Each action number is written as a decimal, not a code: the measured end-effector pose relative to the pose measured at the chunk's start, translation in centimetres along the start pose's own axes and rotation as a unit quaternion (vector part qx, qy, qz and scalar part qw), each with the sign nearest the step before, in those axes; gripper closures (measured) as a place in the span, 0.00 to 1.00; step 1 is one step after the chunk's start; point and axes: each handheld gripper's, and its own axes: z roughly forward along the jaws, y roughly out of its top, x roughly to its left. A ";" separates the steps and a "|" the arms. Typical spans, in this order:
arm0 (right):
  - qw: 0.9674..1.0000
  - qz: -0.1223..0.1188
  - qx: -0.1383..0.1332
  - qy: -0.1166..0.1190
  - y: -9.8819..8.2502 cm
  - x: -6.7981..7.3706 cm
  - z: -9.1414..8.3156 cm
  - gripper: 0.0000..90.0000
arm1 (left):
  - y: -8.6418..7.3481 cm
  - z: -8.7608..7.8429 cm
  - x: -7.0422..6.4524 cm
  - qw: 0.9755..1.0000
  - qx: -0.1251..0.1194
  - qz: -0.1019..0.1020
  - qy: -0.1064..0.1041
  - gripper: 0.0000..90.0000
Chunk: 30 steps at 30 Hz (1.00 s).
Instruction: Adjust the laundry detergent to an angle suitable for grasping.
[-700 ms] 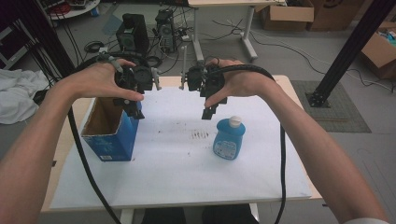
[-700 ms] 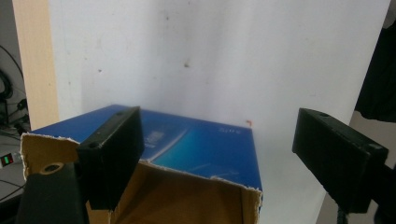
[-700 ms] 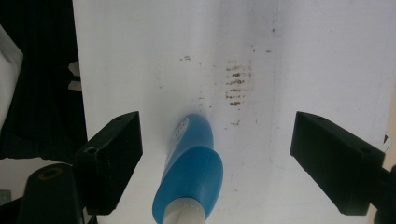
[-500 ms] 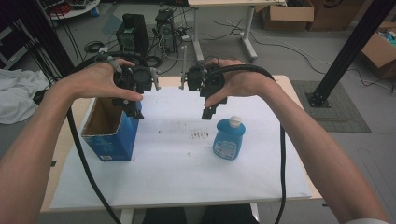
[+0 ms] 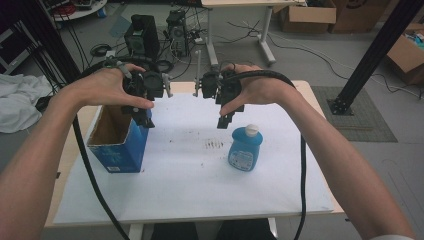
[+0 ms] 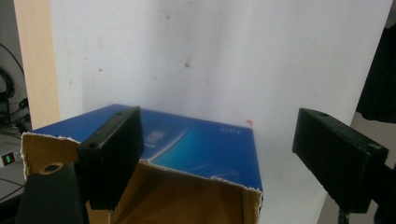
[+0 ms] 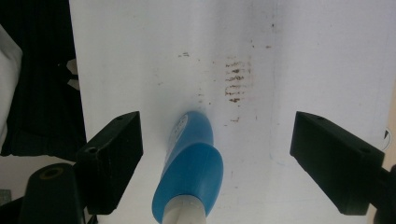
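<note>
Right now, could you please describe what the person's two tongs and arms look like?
Both tongs, left and right, are black blocky units ending in two flat rectangular black jaws with small screw holes. A thick black cable trails from each. The forearms are bare; a pale sleeve edge shows at the right arm.

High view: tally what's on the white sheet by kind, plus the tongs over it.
Blue cardboard box, open at the top: 1
Blue bottle with a white cap: 1
Tongs, both open and holding nothing: 2, left tongs above the box, right tongs above the bottle
Total: 4
</note>
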 end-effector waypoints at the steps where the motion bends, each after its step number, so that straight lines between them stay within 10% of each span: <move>1: 1.000 -0.001 0.001 0.000 0.0 0.0 0.0 0.19 | 0.0 0.0 0.0 1.000 0.000 0.000 0.000 0.19; 30: 1.000 0.005 0.000 -0.003 -0.5 0.6 -0.6 0.19 | 0.6 -0.5 -0.5 1.000 0.008 0.003 0.001 0.19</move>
